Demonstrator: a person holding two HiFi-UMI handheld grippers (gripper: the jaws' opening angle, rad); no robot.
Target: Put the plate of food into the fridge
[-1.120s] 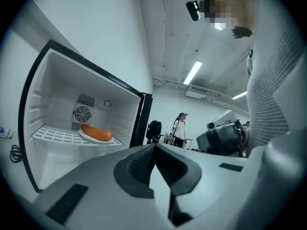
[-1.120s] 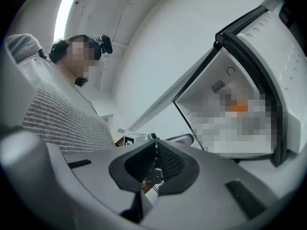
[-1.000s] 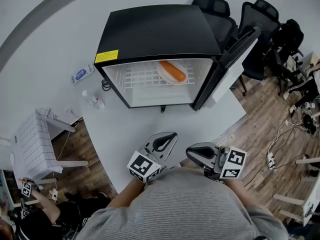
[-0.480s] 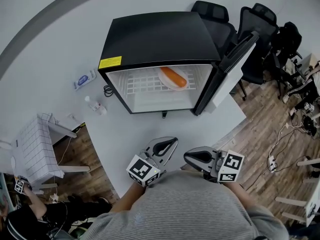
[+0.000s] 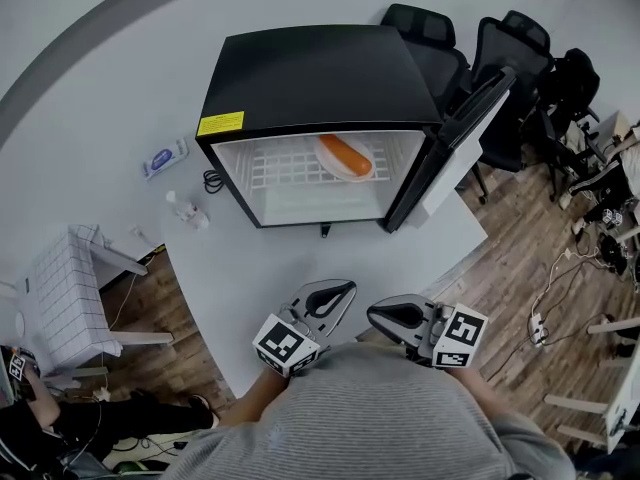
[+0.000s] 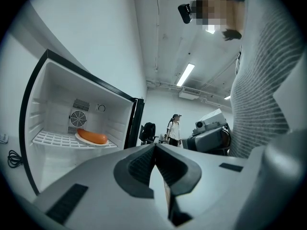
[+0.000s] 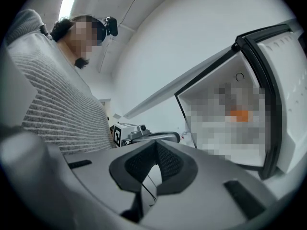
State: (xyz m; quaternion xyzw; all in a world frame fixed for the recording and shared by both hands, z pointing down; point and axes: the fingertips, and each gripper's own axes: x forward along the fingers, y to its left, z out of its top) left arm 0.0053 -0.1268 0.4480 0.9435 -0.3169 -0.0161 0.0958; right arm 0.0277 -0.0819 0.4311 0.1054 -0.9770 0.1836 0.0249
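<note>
Closest to me, the person has both claws tucked in against their grey sweater. The left gripper (image 5: 343, 289) is clamped fully together with nothing in it, and its own camera shows the two dark pads meeting in a seam with only air past them. Same for the right gripper (image 5: 377, 312): jaws together, nothing pinched. Both hang over the near edge of the white table (image 5: 300, 253), well apart from the fridge.

Further out on that table sits the little black fridge (image 5: 310, 68), with its door (image 5: 470, 128) swung wide to the person's right. The plate (image 5: 335, 171) is inside, on the white wire shelf (image 5: 280, 158), toward the right half and fairly deep in. On it is what looks like a sausage (image 5: 345, 153).

So I'd call the main job basically done: the plate's in and nobody's holding it. All I can see left is shutting the door, if that even counts, since the task doesn't mention it.

The sausage lies flat, long axis mostly side to side across the shelf but a bit skewed. From above, the left end looks further back and the right end angles toward the opening and the hinge side.

Office chairs (image 5: 500, 38) behind it all.
</note>
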